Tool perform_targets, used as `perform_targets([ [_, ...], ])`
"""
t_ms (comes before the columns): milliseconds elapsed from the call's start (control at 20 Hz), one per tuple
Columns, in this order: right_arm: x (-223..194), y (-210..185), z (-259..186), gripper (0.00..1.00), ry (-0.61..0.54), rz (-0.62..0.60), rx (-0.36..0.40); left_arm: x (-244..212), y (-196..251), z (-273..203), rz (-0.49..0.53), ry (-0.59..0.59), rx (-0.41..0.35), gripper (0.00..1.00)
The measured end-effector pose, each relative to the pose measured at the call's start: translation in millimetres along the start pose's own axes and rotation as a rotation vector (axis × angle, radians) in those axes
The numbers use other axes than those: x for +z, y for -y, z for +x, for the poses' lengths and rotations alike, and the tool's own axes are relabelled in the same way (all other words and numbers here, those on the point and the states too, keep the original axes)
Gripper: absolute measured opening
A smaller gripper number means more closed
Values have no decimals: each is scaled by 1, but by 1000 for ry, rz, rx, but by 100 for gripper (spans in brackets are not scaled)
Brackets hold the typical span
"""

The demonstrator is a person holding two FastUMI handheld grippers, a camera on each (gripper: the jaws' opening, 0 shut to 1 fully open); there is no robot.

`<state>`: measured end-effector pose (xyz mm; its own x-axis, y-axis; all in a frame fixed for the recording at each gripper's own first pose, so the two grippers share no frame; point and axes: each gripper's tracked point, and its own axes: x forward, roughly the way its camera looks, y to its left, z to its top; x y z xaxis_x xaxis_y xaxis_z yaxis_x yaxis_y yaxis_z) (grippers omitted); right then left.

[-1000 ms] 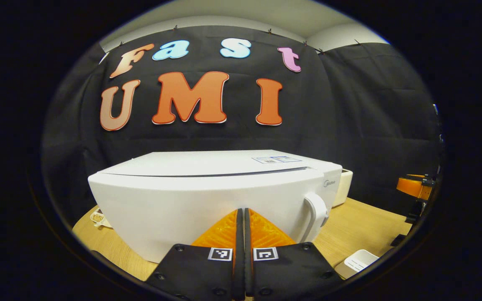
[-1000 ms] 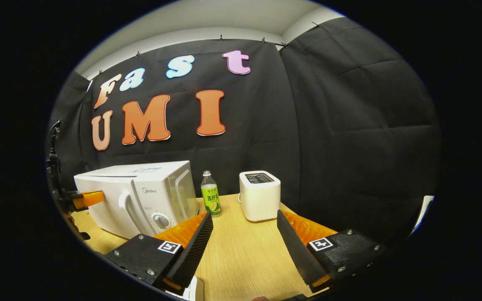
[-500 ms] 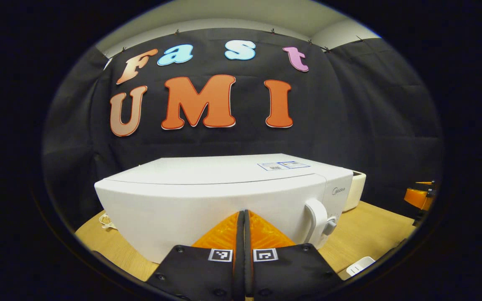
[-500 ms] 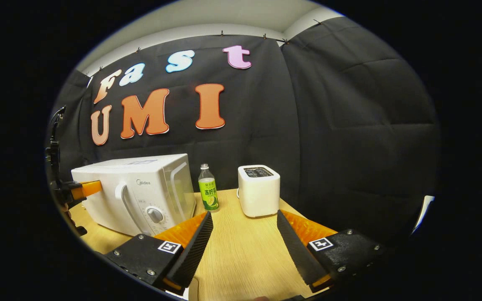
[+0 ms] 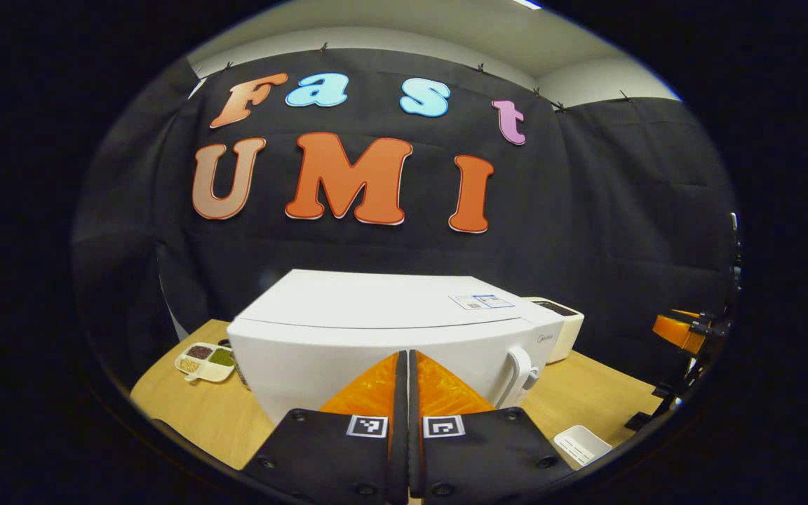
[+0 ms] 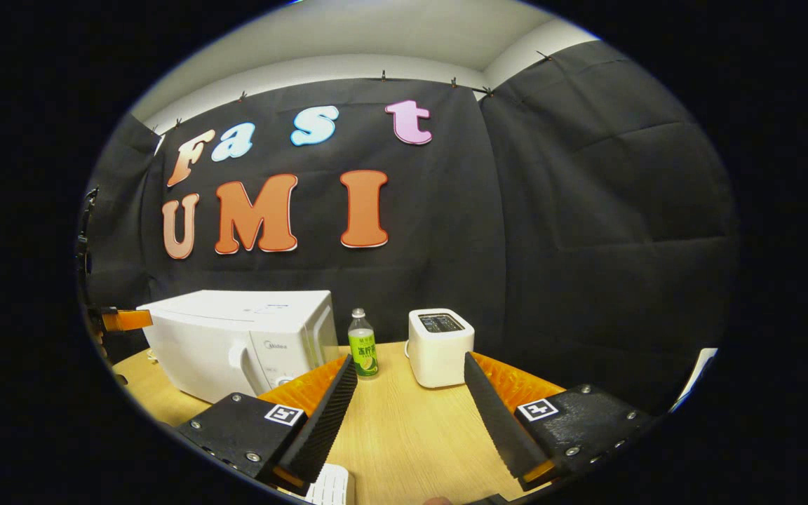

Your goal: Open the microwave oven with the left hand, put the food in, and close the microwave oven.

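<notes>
We hold the left tongs (image 5: 407, 368) clenched, fingers pressed flat together with nothing between them, and aimed at the front of the microwave oven (image 5: 390, 337), whose door is shut. We judge that clamped tongs make a narrow tip for hooking behind the door handle (image 5: 518, 374), which sits toward the right of the door, a little off our line, so the tip needs to drift that way before any pull. The right tongs (image 6: 407, 393) hang released, jaws wide apart over bare tabletop (image 6: 404, 435), gripping nothing; we read them as waiting, ready for the food. The food, we judge, is the divided dish (image 5: 205, 360) of small portions lying on the tabletop just left of the oven, on the far side from the right tongs. A green-labelled bottle (image 6: 362, 346) and a white toaster (image 6: 440, 347) stand upright to the oven's right, apart from each other and, as we judge it, outside the door's swing. A white ridged tray (image 5: 581, 445) lies near the front edge.
</notes>
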<state>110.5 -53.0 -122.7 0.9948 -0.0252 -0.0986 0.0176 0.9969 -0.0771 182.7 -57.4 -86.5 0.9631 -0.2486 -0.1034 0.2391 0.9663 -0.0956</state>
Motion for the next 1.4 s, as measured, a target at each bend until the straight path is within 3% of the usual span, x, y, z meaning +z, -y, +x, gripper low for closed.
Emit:
perform_targets([
  [150, 19, -17, -8, 95, 16, -10, 18, 39, -35, -39, 60, 53, 39, 13],
  [300, 35, -40, -14, 95, 13, -13, 46, 66, -70, -72, 110, 80, 102, 95],
  [650, 74, -83, -30, 95, 54, -23, 97, 107, -144, -144, 60, 145, 226, 94],
  [750, 75, -89, -33, 95, 51, -33, 101, 112, -157, -156, 54, 160, 242, 100],
  [900, 75, -96, -36, 95, 49, -46, 110, 113, -161, -166, 49, 166, 242, 100],
  [950, 76, -98, -35, 95, 52, -52, 113, 112, -160, -166, 51, 166, 238, 94],
  [1050, 74, -98, -32, 95, 51, -65, 114, 112, -162, -165, 36, 165, 248, 100],
  [1100, 74, -98, -31, 95, 55, -71, 115, 113, -163, -164, 23, 166, 251, 94],
  [1300, 75, -96, -30, 95, 71, -51, 113, 115, -163, -166, 33, 162, 250, 100],
  [1400, 70, -97, -36, 95, 67, -47, 124, 108, -165, -173, 45, 152, 262, 94],
])
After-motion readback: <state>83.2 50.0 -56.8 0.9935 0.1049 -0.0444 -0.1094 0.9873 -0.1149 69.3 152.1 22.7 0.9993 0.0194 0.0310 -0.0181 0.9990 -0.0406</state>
